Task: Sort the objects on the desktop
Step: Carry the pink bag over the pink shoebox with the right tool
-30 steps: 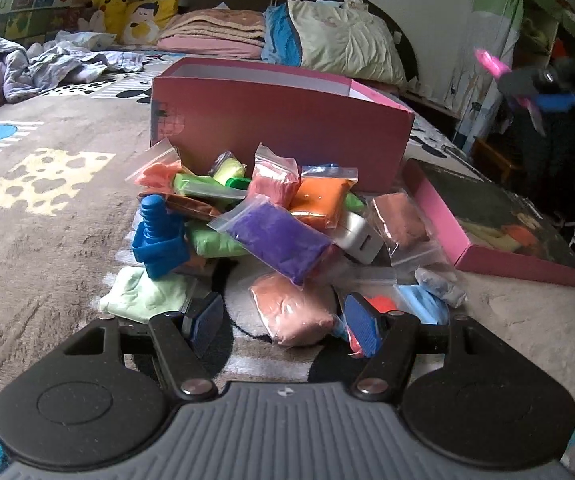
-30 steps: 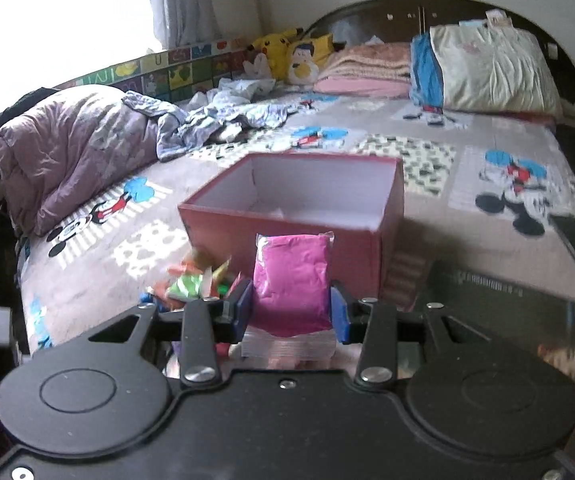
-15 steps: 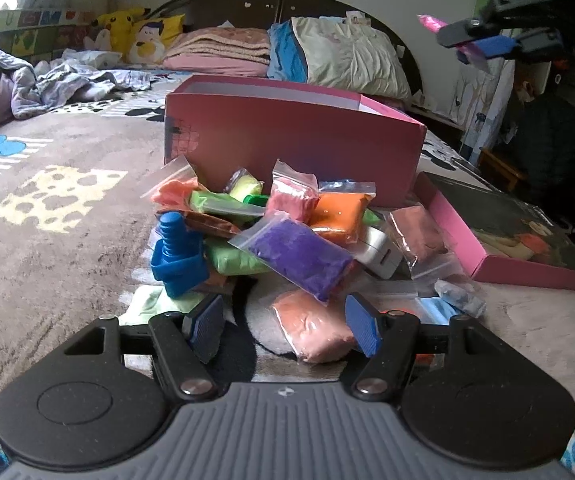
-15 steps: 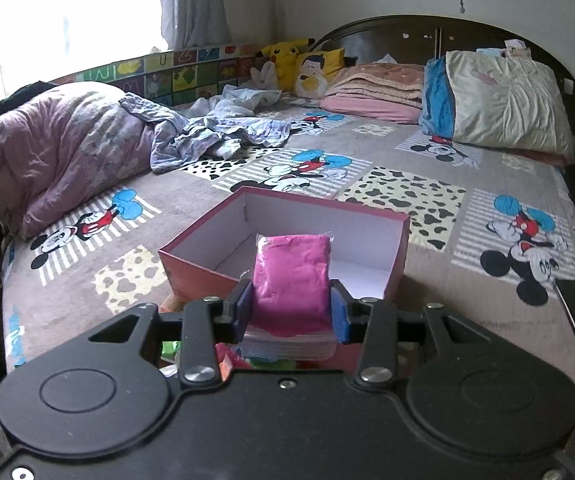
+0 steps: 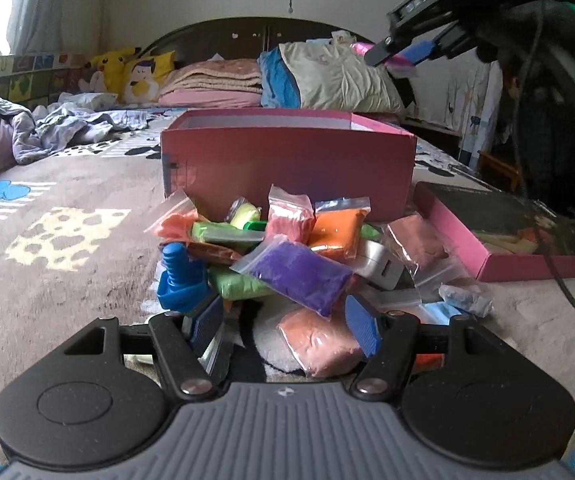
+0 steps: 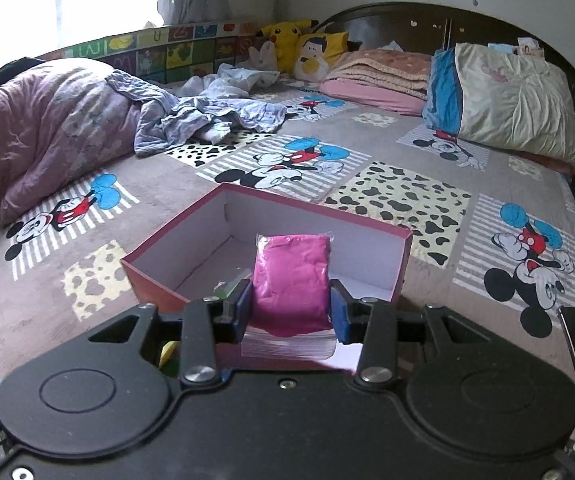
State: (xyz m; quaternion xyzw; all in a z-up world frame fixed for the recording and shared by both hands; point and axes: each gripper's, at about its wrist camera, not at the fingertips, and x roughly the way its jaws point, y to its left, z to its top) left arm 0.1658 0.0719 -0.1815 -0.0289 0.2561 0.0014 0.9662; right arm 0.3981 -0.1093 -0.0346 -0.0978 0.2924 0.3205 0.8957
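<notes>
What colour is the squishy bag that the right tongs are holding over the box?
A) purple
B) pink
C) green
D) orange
B: the right tongs are shut on the pink bag, held above the open red box.

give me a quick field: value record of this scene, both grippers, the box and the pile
surface: bed with cartoon blanket
right gripper: shut on magenta clay bag, held above the pink box
left gripper: open, low behind the pile, holding nothing
pink box: open top, white inside, mostly bare
pile: bagged clay in front of the box, purple bag on top, blue plastic tool at left
box lid: right of the pile
</notes>
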